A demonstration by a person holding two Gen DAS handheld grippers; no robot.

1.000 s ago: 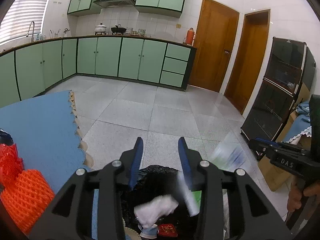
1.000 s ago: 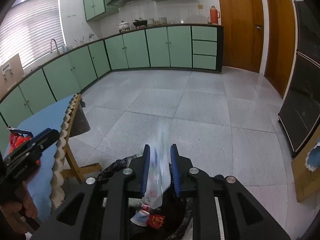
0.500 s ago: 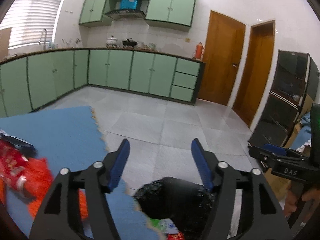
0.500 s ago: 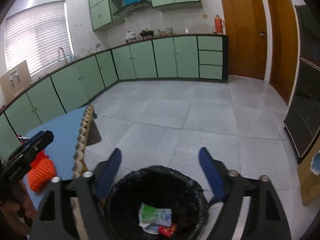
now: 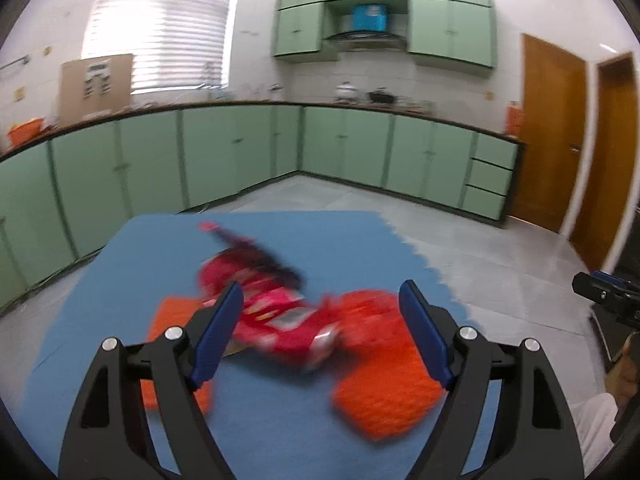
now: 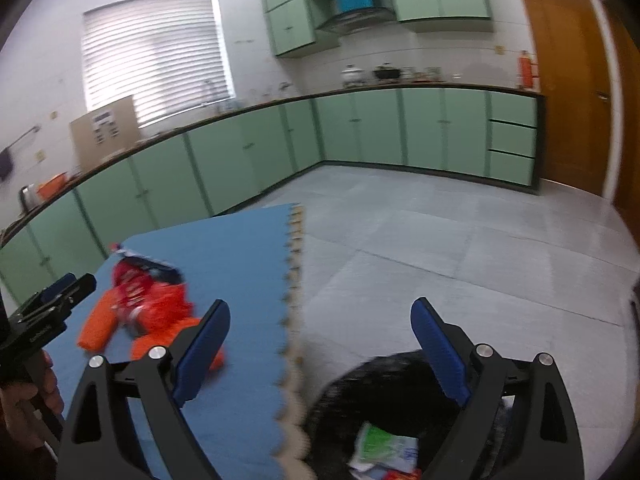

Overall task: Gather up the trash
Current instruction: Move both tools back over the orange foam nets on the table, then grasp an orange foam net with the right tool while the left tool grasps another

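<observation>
While our left gripper (image 5: 320, 332) hung over the blue mat (image 5: 340, 240) with its jaws opening and nothing clamped, a blurred red wrapper (image 5: 276, 312) and orange netting (image 5: 384, 392) lay under it. Our right gripper (image 6: 320, 344), also opening and empty, hung above the black-lined bin (image 6: 344, 396), where discarded packets (image 6: 384, 452) lay.

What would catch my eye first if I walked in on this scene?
Probably the bright red and orange heap of wrappers and netting on the blue mat, right ahead of the left gripper, whose jaws are opening with nothing between them. Next, the black-lined bin beside the mat, with discarded packets inside.
</observation>
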